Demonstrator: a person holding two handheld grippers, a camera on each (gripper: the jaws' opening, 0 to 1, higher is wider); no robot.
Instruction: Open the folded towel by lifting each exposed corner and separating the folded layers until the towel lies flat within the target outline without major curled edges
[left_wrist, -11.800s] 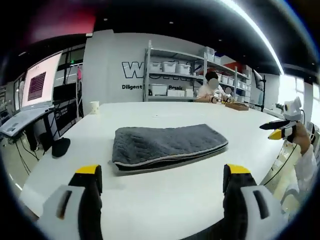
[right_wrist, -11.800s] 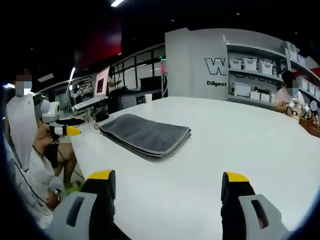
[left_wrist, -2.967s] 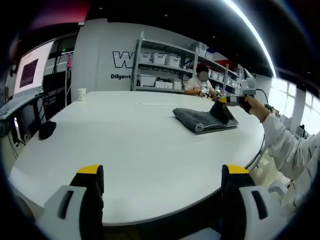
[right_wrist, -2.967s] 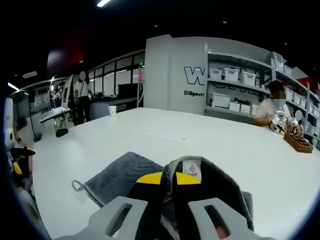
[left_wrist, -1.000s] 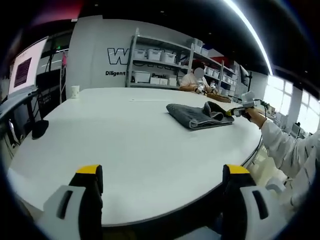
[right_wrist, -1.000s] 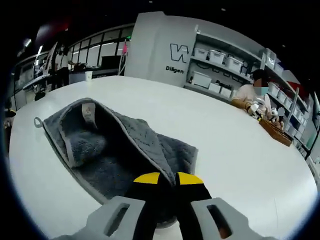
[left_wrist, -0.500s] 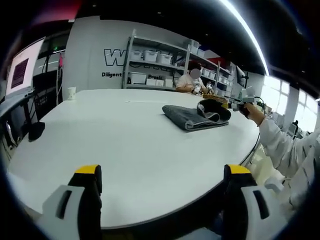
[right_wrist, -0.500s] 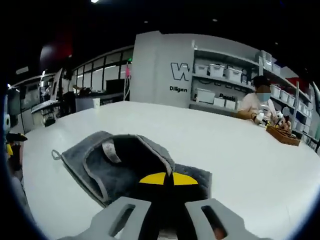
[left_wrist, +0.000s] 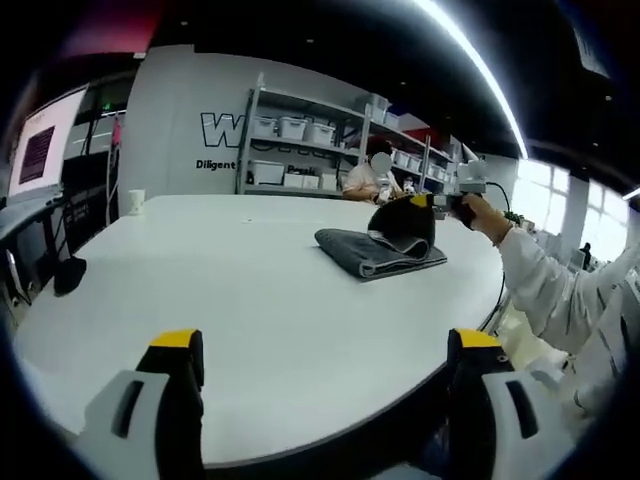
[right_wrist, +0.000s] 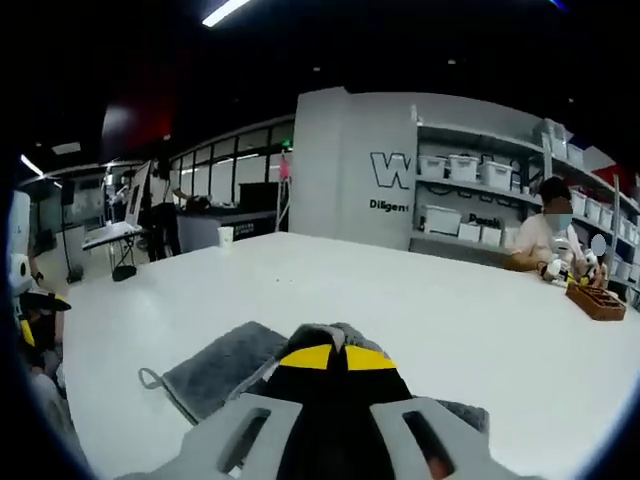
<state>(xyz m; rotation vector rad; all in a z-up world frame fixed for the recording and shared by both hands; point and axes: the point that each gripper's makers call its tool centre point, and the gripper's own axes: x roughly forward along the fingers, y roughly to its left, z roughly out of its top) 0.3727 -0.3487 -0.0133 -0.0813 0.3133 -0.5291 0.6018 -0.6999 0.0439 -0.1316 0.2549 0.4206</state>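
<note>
Grey folded towel (left_wrist: 378, 250) lies on the white table (left_wrist: 230, 290) with its upper layer pinched and raised by the right gripper (right_wrist: 336, 357), while the left gripper (left_wrist: 320, 365) hovers well apart, jaws spread.

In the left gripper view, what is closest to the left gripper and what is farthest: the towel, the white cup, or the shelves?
1. towel, on the table, ahead and right of the left gripper.
2. white cup, at the far left table edge.
3. shelves, against the back wall.
</note>
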